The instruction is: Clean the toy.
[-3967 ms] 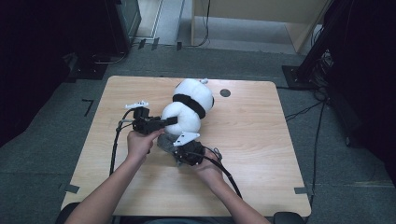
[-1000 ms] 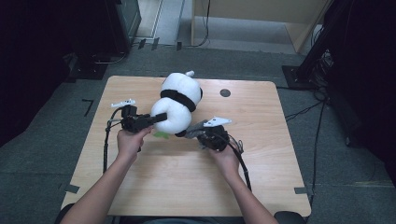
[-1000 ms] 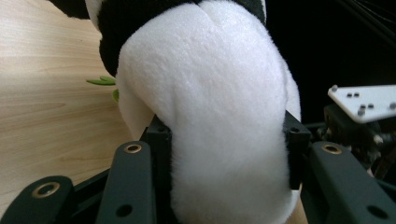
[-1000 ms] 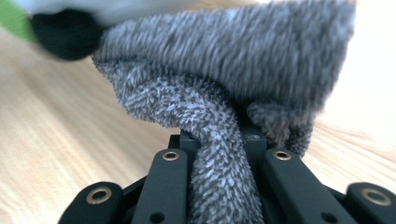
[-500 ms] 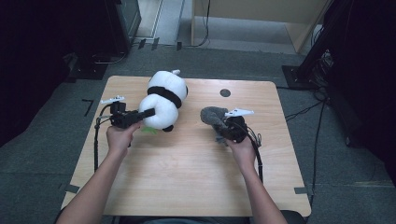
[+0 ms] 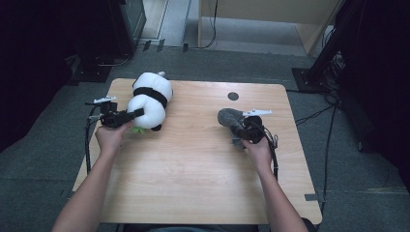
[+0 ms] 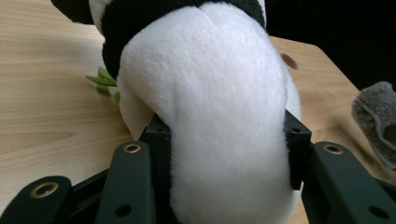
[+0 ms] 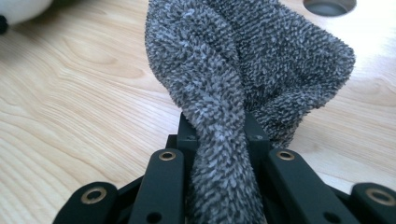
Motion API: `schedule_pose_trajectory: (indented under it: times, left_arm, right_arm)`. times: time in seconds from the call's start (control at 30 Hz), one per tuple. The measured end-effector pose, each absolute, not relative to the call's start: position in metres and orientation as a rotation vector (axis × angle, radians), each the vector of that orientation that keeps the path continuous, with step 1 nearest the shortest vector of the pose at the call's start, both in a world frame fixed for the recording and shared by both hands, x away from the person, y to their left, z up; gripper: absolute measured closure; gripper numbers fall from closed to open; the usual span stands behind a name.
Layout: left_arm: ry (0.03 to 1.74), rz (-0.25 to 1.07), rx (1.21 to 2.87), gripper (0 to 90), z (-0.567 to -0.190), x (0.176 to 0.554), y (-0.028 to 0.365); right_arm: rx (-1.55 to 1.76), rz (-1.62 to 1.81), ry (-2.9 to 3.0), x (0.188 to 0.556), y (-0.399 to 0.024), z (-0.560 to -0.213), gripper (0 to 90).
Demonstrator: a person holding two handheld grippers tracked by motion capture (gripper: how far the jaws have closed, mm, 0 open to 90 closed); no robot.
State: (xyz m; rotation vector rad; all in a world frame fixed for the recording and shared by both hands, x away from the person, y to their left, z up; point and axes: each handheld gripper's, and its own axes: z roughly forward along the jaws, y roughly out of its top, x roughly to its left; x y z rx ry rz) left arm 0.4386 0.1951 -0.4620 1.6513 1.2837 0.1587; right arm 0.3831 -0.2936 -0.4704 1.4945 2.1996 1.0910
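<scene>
A black-and-white panda plush (image 6: 149, 99) lies at the table's far left, a green leaf under it. My left gripper (image 6: 137, 113) is shut on its white lower body, and in the left gripper view the plush (image 7: 219, 107) bulges between the two black jaws. A grey fuzzy cloth (image 6: 230, 120) sits right of centre, pinched by my right gripper (image 6: 243, 126). In the right gripper view a fold of the cloth (image 8: 243, 74) is squeezed between the jaws and rises above them.
The wooden table (image 6: 193, 179) has a round cable hole (image 6: 233, 95) near its far edge. Dark equipment, cables and grey carpet surround the table. A wooden cabinet stands beyond the far edge.
The two hands have drawn apart: the left one carried the panda to the far left, the right one carried the grey cloth to the right. Both grips have held.
</scene>
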Motion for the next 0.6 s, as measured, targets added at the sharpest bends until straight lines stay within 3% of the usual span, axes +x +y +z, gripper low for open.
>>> schedule_pose_trajectory:
  times: [0.37, 0.6]
  left_arm:
    - [1.343, 0.196, 1.636, 46.9, -0.476, 0.445, 0.207]
    - [1.286, 0.23, 1.661, 26.5, -0.48, 0.446, 0.209]
  right_arm:
    - [1.572, 1.097, 2.198, 0.395, -0.307, -0.496, 73.7]
    - [1.556, 1.097, 2.186, 0.398, -0.306, -0.503, 59.0]
